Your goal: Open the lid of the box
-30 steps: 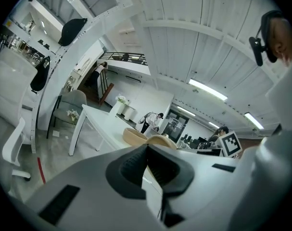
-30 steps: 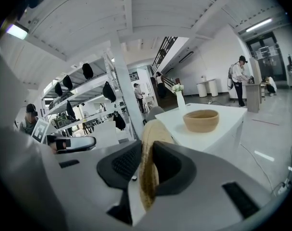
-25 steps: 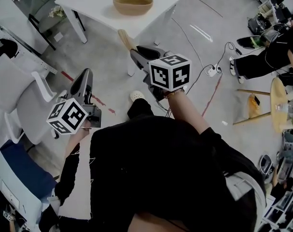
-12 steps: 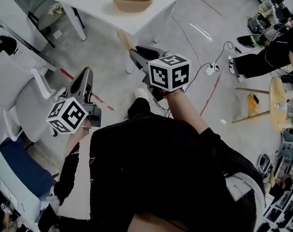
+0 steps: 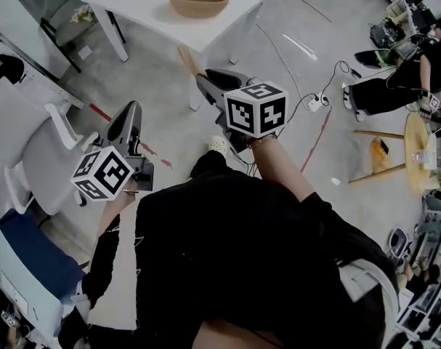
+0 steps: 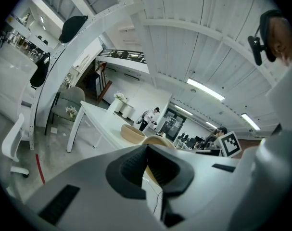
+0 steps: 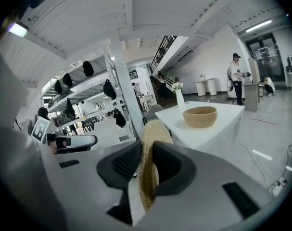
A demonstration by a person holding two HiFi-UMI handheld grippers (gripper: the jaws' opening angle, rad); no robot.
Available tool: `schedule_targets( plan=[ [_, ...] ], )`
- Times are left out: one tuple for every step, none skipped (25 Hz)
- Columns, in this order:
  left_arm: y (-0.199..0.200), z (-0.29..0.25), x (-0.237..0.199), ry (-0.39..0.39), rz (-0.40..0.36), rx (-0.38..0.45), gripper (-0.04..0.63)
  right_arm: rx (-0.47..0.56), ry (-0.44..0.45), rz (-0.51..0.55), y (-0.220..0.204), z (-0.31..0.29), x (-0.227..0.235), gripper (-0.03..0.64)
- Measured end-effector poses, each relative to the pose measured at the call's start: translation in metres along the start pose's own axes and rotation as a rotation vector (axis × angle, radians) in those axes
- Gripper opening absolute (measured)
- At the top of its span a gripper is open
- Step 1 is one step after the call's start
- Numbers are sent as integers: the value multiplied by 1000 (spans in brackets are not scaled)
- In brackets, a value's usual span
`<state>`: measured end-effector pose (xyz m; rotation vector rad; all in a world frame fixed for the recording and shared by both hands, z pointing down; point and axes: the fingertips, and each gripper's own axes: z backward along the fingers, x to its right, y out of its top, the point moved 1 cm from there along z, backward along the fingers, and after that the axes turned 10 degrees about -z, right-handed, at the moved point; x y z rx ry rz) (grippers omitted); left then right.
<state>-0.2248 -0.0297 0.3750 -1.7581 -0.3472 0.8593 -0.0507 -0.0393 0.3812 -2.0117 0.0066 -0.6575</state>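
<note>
The box is a tan woven bowl (image 5: 199, 0) standing open on a white table (image 5: 133, 9) well ahead of me; it shows too in the right gripper view (image 7: 199, 116) and the left gripper view (image 6: 132, 134). Its flat woven lid (image 7: 149, 143) stands on edge between the jaws of my right gripper (image 7: 148, 153), which is shut on it; in the head view the lid (image 5: 187, 57) sticks out past that gripper (image 5: 205, 82). My left gripper (image 5: 130, 113) hangs lower left over the floor, jaws shut on nothing (image 6: 146, 153).
A white chair (image 5: 31, 158) stands at my left. Cables and a power strip (image 5: 318, 106) lie on the floor to the right, near a seated person (image 5: 402, 86) and a round wooden side table (image 5: 420, 155). A vase (image 7: 179, 97) stands on the white table.
Both grippers stay where they were, the lid still in the right one. My shoe below the right gripper has shifted a little forward.
</note>
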Motion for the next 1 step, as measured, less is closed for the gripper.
schedule_targets(
  plan=[
    [-1, 0, 0, -1, 0, -2, 9, -1, -1, -1, -1, 0, 0, 86]
  ],
)
